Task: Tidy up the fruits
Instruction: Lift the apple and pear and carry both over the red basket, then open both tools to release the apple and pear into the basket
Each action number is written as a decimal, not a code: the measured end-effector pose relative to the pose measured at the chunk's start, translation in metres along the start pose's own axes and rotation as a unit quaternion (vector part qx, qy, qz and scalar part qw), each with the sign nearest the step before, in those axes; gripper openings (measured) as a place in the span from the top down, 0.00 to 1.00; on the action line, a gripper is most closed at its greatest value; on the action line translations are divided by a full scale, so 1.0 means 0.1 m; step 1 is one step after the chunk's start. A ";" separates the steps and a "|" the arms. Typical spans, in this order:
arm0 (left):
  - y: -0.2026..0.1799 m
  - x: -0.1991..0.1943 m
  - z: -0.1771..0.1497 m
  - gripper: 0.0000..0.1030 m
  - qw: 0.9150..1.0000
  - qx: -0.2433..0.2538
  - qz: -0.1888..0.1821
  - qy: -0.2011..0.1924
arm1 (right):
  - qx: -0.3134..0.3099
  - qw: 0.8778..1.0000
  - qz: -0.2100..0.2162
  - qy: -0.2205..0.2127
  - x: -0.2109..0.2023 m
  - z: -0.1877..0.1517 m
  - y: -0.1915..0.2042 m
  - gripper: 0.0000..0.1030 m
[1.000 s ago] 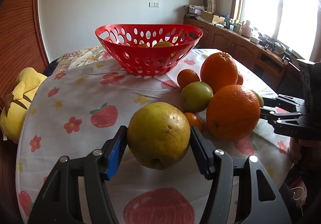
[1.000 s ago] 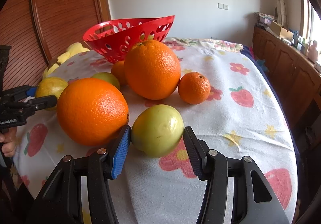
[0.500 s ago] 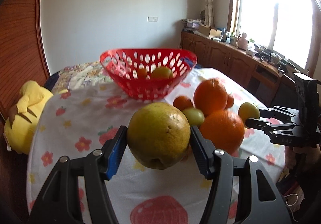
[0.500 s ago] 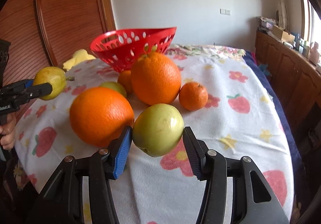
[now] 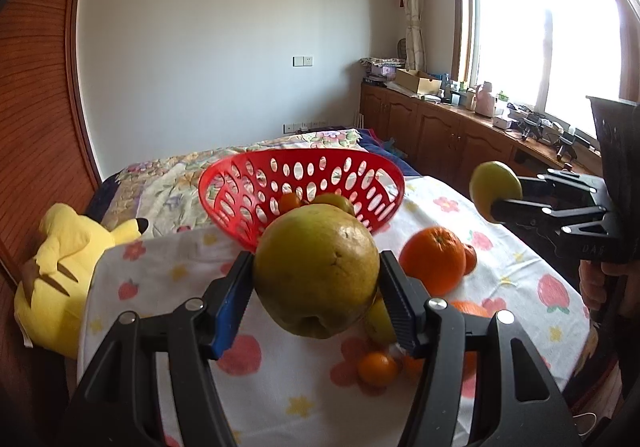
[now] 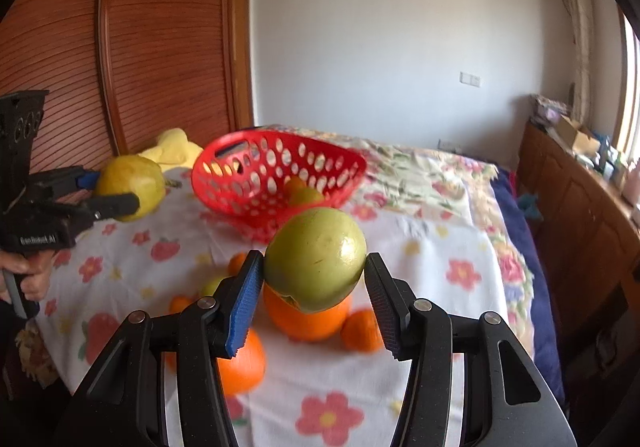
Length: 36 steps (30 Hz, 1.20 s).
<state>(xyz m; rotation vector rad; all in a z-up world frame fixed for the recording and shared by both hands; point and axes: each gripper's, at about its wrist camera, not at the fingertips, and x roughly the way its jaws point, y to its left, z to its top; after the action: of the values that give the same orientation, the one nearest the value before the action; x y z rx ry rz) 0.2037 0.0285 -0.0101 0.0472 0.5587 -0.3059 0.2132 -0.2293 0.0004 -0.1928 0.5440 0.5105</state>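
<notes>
My left gripper (image 5: 316, 287) is shut on a large yellow pear (image 5: 316, 271), held in the air above the table. My right gripper (image 6: 314, 283) is shut on a green apple (image 6: 316, 263), also lifted clear of the cloth. Each shows in the other's view: the apple (image 5: 495, 185) at the right of the left wrist view, the pear (image 6: 130, 181) at the left of the right wrist view. The red perforated basket (image 5: 248, 183) (image 6: 240, 183) stands further back and holds some fruit. Oranges (image 5: 434, 261) (image 6: 306, 321) and small mandarins (image 5: 378, 369) (image 6: 362, 331) lie on the cloth below.
The table wears a white cloth with flowers and strawberries (image 5: 168, 275) (image 6: 440, 259). A yellow plush toy (image 5: 64, 247) sits at the table's left edge. Wooden cabinets (image 5: 440, 135) run along the window wall. A hand (image 6: 24, 279) holds the left gripper's handle.
Both grippers have risen with their fruit; the apple left the cloth. The oranges now lie well below and the basket's inside is in view.
</notes>
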 end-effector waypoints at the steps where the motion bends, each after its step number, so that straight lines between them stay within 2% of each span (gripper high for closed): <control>1: -0.01 0.03 0.02 0.41 1.000 0.001 0.001 0.000 | -0.004 1.000 0.003 0.000 0.04 0.05 0.00 0.49; 12: 0.10 0.46 0.25 0.41 1.000 0.004 0.008 0.013 | -0.041 0.999 0.033 0.012 0.60 0.46 0.01 0.49; 17: 0.15 0.66 0.28 0.41 1.000 0.005 0.011 0.024 | -0.050 0.998 0.033 0.027 0.91 0.60 -0.02 0.49; 26: 0.14 0.93 0.30 0.41 0.999 0.013 0.001 0.045 | -0.067 0.996 0.042 0.048 1.29 0.70 -0.08 0.49; 28: 0.12 0.98 0.29 0.41 0.999 0.017 -0.002 0.050 | -0.068 0.996 0.032 0.057 1.35 0.70 -0.10 0.49; 36: 0.11 1.12 0.30 0.40 0.998 0.020 0.006 0.065 | -0.076 0.994 0.040 0.073 1.53 0.70 -0.10 0.49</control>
<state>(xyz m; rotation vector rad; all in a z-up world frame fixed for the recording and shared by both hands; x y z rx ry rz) 0.3122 0.0048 -0.0445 0.1107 0.6811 -0.3040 0.3621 -0.1529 -0.0226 -0.3573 0.6569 0.6190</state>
